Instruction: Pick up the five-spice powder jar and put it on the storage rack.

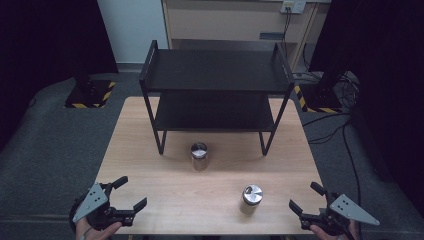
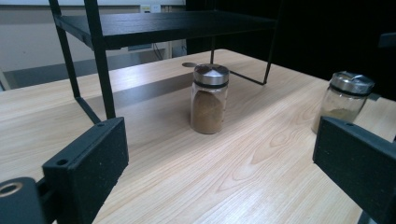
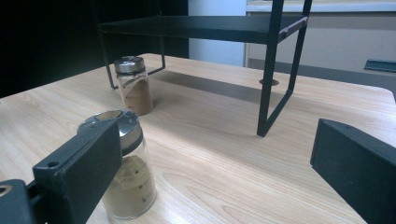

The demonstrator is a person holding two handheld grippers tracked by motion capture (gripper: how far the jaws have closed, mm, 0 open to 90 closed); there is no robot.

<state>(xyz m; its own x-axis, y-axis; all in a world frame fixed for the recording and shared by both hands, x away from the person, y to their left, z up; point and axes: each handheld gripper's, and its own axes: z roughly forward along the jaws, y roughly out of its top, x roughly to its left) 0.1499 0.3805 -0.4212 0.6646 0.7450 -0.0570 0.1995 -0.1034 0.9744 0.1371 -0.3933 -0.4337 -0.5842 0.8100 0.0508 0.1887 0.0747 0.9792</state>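
Two glass spice jars with metal lids and brown powder stand upright on the wooden table [image 1: 150,165]. The far jar [image 1: 199,156] [image 2: 209,99] [image 3: 134,85] sits just in front of the black two-tier rack [image 1: 215,95]. The near jar [image 1: 251,199] [image 2: 344,99] [image 3: 128,179] stands toward the front right. My left gripper [image 1: 131,194] [image 2: 224,172] hovers open at the front left corner, facing both jars. My right gripper [image 1: 306,197] [image 3: 219,172] is open at the front right corner, with the near jar just beyond its left jaw.
The rack [image 2: 154,23] [image 3: 210,25] stands at the table's back middle, both shelves bare. Grey floor surrounds the table, with cables [image 1: 330,130] on the right and a wooden cabinet [image 1: 235,20] behind.
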